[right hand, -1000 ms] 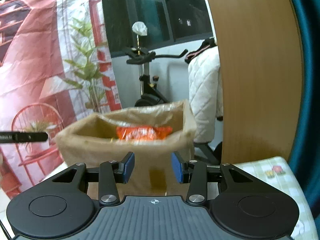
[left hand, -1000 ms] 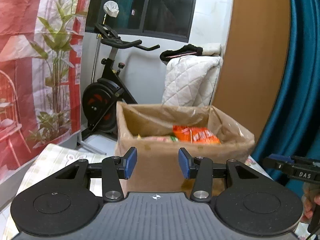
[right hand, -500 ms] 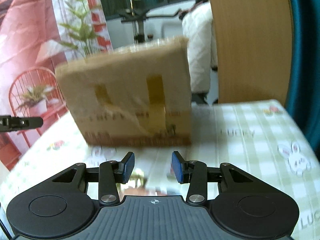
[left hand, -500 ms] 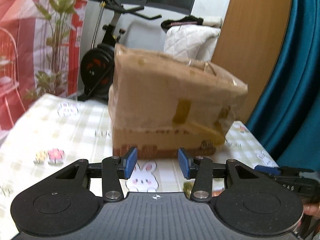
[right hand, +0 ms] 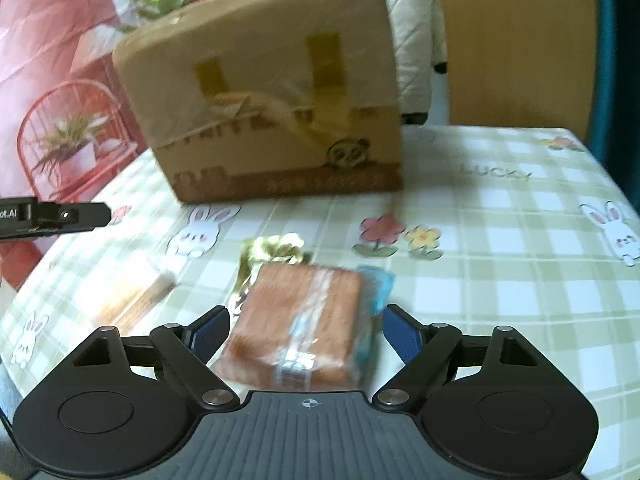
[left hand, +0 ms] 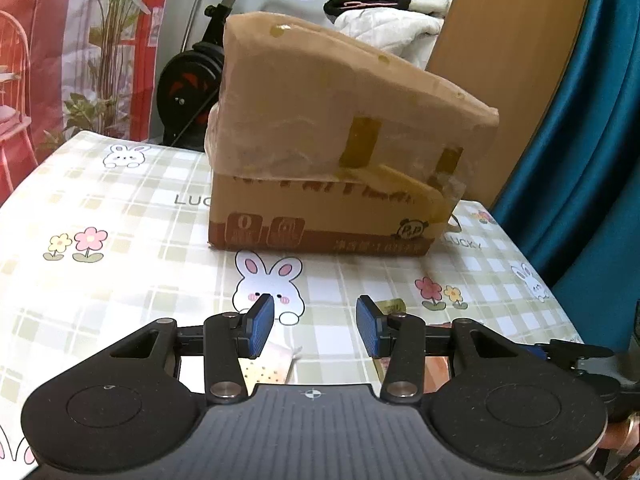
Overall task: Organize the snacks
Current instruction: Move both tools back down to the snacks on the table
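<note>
Both claws released over the checked surface.
Left view: left claw gapes, tall brown cardboard box ahead. Right view: right claw spread around a brown wrapped cake snack, pads apart from it.

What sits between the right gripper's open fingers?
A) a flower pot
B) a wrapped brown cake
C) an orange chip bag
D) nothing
B: in the right wrist view the wrapped cake lies on the table between the open fingers of the right gripper, which do not touch it yet.
</note>
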